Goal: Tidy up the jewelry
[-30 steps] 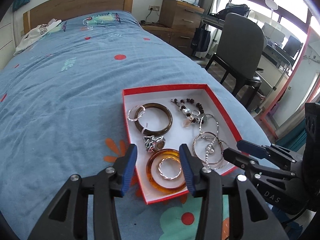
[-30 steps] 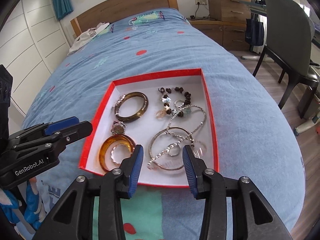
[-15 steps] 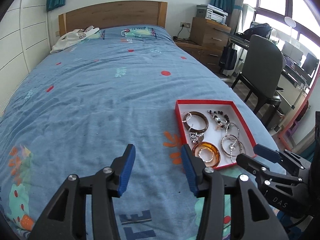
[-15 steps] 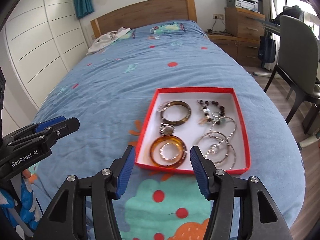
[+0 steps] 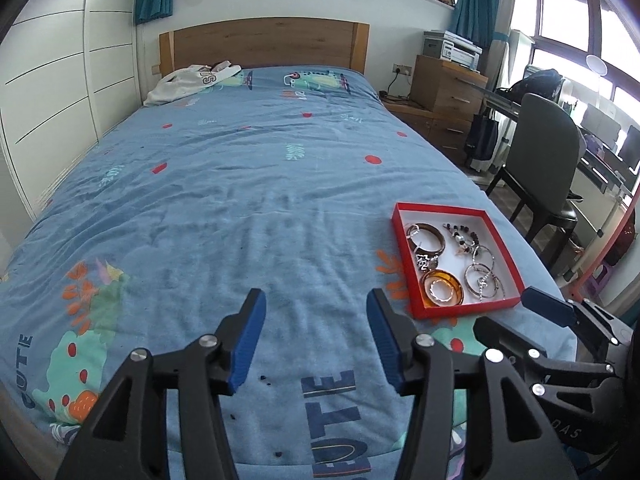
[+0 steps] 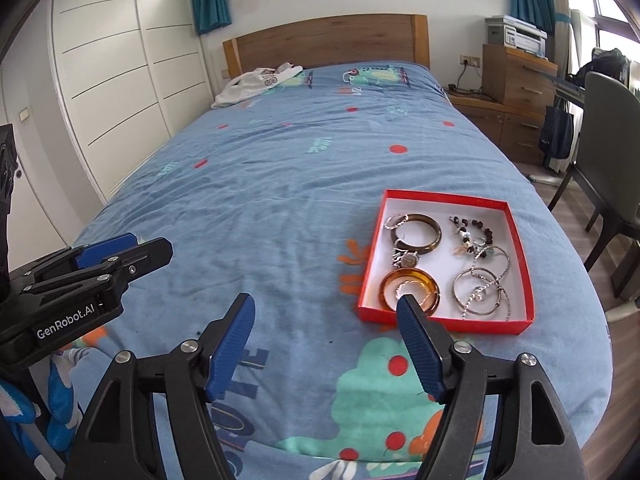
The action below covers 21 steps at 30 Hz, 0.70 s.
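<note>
A red-rimmed box (image 5: pixel 501 234) (image 6: pixel 520 248) lies on the blue bedspread at the right. It holds a dark bangle (image 6: pixel 416 233), an amber bangle (image 6: pixel 410 286) with a ring inside, a beaded bracelet (image 6: pixel 472 232), several silver hoops (image 6: pixel 482 292) and a small watch (image 6: pixel 406 258). My left gripper (image 5: pixel 316 336) is open and empty, over bare bedspread left of the box. My right gripper (image 6: pixel 326 344) is open and empty, near the box's front left corner; it also shows in the left wrist view (image 5: pixel 536 320).
The bed (image 5: pixel 240 184) runs back to a wooden headboard (image 5: pixel 264 42) with white clothing (image 5: pixel 192 80) near it. A wardrobe (image 6: pixel 112 92) stands left. A dresser (image 5: pixel 448 92), a dark chair (image 5: pixel 548 168) and a desk stand right of the bed.
Both grippers have pulled back and up from the box, the left one also swinging left. The box now looks smaller and sits to the right. Both stay open and empty.
</note>
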Each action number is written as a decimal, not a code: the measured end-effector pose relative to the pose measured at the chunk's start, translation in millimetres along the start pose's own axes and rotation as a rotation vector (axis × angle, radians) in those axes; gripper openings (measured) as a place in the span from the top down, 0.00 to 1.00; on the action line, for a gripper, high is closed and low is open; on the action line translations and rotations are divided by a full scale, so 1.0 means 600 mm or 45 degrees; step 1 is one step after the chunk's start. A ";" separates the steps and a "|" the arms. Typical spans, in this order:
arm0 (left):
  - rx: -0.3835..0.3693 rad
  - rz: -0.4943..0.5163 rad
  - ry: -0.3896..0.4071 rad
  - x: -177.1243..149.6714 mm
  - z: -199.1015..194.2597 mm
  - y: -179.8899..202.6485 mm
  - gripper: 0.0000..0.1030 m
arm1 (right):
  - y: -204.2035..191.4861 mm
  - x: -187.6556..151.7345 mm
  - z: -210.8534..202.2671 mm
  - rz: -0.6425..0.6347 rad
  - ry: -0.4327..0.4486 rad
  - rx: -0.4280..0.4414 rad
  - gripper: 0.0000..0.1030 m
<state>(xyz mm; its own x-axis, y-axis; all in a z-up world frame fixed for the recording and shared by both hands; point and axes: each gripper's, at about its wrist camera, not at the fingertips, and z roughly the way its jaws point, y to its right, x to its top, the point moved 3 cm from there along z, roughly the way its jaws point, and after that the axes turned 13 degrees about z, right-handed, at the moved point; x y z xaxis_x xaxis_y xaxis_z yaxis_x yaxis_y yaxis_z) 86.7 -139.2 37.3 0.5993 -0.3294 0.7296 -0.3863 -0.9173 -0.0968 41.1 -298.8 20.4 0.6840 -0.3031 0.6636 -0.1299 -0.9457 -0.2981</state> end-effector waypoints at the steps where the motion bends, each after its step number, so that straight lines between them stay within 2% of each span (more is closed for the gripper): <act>1: 0.007 -0.001 0.004 -0.003 -0.006 -0.003 0.50 | -0.006 -0.003 -0.004 -0.006 0.003 0.003 0.28; 11: 0.057 -0.019 0.030 -0.029 -0.044 -0.030 0.43 | -0.041 -0.021 -0.031 -0.028 0.051 -0.003 0.16; 18: 0.092 -0.030 0.007 -0.062 -0.045 -0.048 0.39 | -0.034 -0.033 -0.032 0.012 0.091 -0.045 0.02; 21: 0.129 -0.048 -0.009 -0.077 -0.043 -0.060 0.39 | -0.023 -0.040 -0.028 0.034 0.096 -0.086 0.01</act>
<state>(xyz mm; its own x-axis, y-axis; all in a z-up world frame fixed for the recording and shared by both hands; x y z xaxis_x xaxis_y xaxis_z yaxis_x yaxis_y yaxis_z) 54.7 -85.3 24.4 0.6174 -0.2952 0.7292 -0.2906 -0.9469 -0.1374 14.7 -280.3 20.0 0.6238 -0.3340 0.7066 -0.1972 -0.9421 -0.2713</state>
